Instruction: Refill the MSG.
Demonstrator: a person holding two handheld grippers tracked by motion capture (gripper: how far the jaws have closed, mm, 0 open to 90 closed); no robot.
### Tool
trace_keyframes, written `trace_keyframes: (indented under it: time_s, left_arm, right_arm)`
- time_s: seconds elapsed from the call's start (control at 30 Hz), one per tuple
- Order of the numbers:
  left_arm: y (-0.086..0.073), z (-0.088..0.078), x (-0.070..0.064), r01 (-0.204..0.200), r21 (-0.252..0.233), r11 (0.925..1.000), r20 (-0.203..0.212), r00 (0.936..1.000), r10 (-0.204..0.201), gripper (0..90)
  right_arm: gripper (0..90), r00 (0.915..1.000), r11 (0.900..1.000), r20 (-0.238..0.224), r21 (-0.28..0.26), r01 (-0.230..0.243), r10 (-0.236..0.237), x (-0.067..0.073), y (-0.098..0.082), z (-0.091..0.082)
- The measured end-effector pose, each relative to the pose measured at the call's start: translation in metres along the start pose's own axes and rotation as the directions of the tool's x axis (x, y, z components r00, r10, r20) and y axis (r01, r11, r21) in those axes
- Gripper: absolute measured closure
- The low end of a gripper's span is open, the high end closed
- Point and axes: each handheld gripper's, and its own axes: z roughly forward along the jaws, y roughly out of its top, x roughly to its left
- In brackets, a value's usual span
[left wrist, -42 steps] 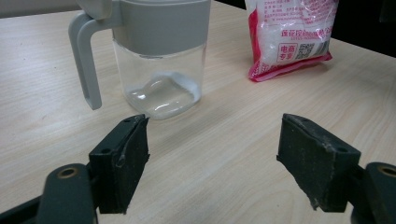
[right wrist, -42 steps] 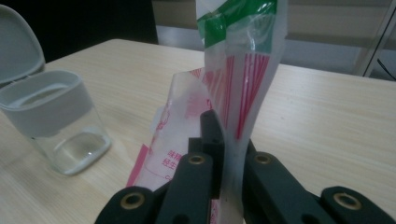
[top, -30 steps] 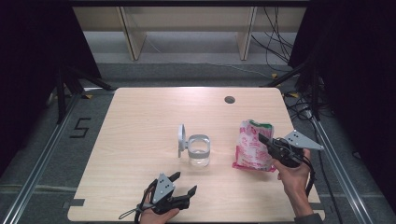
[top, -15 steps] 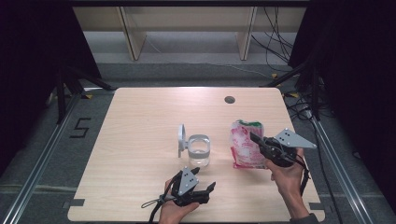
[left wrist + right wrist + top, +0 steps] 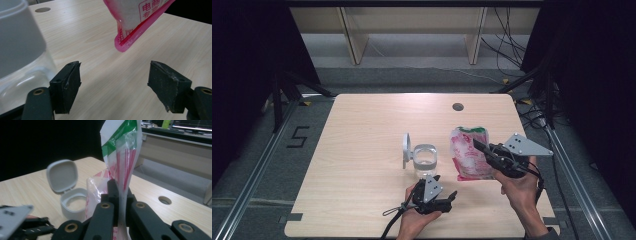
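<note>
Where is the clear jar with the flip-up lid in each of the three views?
High view: the jar stands mid-table, lid open to its left.
Left gripper view: jar at left edge, beside the left jaw.
Right gripper view: jar lower left.
Shared landmark: the red bag.

Left gripper [image 5: 438,196]: moved from the table's near edge, left of centre, rightward and a little farther in; now just in front of the jar [image 5: 425,161]. Jaws spread apart, and the jar's clear wall is beside one jaw in the left gripper view.

Right gripper [image 5: 478,146]: shifted leftward toward the jar, carrying the bag [image 5: 469,159] with it. Jaws pinched on the bag's film.

Bag: earlier lying farther right and tipped; now nearer the jar, more upright, with its green-and-white top end pointing away from the person. In the left gripper view its lower pink edge hangs off the table.
</note>
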Motion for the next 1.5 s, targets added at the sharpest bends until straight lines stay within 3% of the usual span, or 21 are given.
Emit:
trace_keyframes:
  time_s: [0.1,0.17,0.2,0.23,0.27,0.3,0.37,0.4,0.43,0.5,0.57,0.7,0.77,0.83,0.93,0.97,1.03,1.1,1.23,1.37,1.5]
  left_arm:
    - [0.001,0.009,-0.003,0.015,0.005,0.9999,0.006,0.9999,-0.015,25.5]
    - [0.003,0.011,-0.003,0.011,-0.010,0.9999,-0.003,0.9999,-0.011,26.6]
    - [0.003,0.011,-0.003,0.004,-0.022,0.9997,0.000,1.0000,-0.004,30.3]
    - [0.003,0.012,-0.003,0.017,-0.046,0.9988,0.015,0.9998,-0.016,35.1]
    - [0.004,0.012,-0.004,0.034,-0.057,0.9978,0.023,0.9992,-0.032,37.3]
    - [0.004,0.013,-0.003,0.033,-0.080,0.9963,0.038,0.9988,-0.030,42.0]
    - [0.006,0.015,-0.004,0.062,-0.112,0.9918,0.061,0.9966,-0.056,47.1]
    - [0.006,0.015,-0.003,0.037,-0.108,0.9935,0.067,0.9973,-0.030,53.0]
    - [0.006,0.016,-0.004,0.032,-0.117,0.9926,0.047,0.9985,-0.026,57.1]
    - [0.006,0.018,-0.003,0.029,-0.119,0.9925,0.046,0.9986,-0.024,65.1]
    - [0.006,0.021,-0.004,0.045,-0.122,0.9916,0.041,0.9984,-0.040,66.7]
    - [0.008,0.024,-0.008,0.090,-0.138,0.9864,0.046,0.9953,-0.085,68.4]
    - [0.009,0.028,-0.010,0.094,-0.158,0.9829,0.048,0.9950,-0.087,68.7]
    - [0.010,0.027,-0.012,0.084,-0.142,0.9863,0.033,0.9963,-0.080,69.6]
    - [0.010,0.030,-0.012,0.108,-0.137,0.9847,0.030,0.9941,-0.104,69.8]
    - [0.010,0.031,-0.011,0.121,-0.139,0.9830,0.046,0.9923,-0.115,69.8]
    - [0.010,0.032,-0.010,0.122,-0.140,0.9827,0.056,0.9918,-0.115,69.8]
    - [0.010,0.032,-0.009,0.120,-0.137,0.9833,0.034,0.9926,-0.116,69.9]
    - [0.011,0.032,-0.007,0.123,-0.136,0.9829,0.033,0.9922,-0.120,70.4]
    - [0.012,0.033,-0.007,0.140,-0.151,0.9787,0.037,0.9901,-0.136,70.6]
    - [0.016,0.031,-0.004,0.110,-0.136,0.9845,0.013,0.9939,-0.109,71.0]
  right_arm:
    - [90.0,0.9983,0.999,-0.042,-0.008,-0.041,0.040,0.003,0.005,0.001]
    - [90.0,0.9985,1.000,-0.052,-0.020,-0.019,0.018,0.006,0.008,0.001]
    - [90.0,0.9985,1.000,-0.055,-0.022,0.003,-0.004,0.007,0.010,0.001]
    - [90.0,0.9973,0.999,-0.071,-0.026,-0.021,0.019,0.011,0.010,0.002]
    - [90.0,0.9974,1.000,-0.072,-0.028,0.003,-0.005,0.011,0.011,0.003]
    - [90.0,0.9958,1.000,-0.089,-0.011,-0.020,0.019,0.015,0.011,0.003]
    - [90.0,0.9957,1.000,-0.091,-0.003,-0.018,0.018,0.018,0.011,0.004]
    - [90.0,0.9961,1.000,-0.088,-0.012,0.003,-0.004,0.017,0.011,0.006]
    - [90.0,0.9955,1.000,-0.093,-0.009,-0.022,0.021,0.019,0.011,0.006]
    - [90.0,0.9970,1.000,-0.078,-0.003,-0.001,0.000,0.019,0.012,0.008]
    - [90.0,0.9972,1.000,-0.070,-0.006,0.026,-0.026,0.018,0.013,0.011]
    - [90.0,0.9977,1.000,-0.068,-0.015,-0.003,0.002,0.017,0.014,0.016]
    - [90.0,0.9976,0.999,-0.064,-0.023,0.026,-0.027,0.014,0.016,0.019]
    - [90.0,0.9982,0.999,-0.055,-0.027,0.022,-0.023,0.016,0.016,0.024]
    - [90.0,0.9975,0.999,-0.070,-0.037,-0.007,0.005,0.014,0.014,0.030]
    - [90.0,0.9977,0.999,-0.068,-0.031,-0.009,0.007,0.013,0.014,0.032]
    - [90.0,0.9967,0.999,-0.066,-0.023,-0.050,0.048,0.009,0.013,0.037]
    - [90.0,0.9960,0.998,-0.068,-0.026,-0.060,0.058,0.006,0.013,0.042]
    - [90.0,0.9957,0.997,-0.053,-0.018,-0.077,0.076,0.005,0.014,0.051]
    - [90.0,0.9975,0.999,-0.055,-0.012,-0.045,0.045,0.009,0.018,0.060]
    - [90.0,0.9983,0.999,-0.047,-0.024,-0.037,0.036,0.011,0.021,0.066]
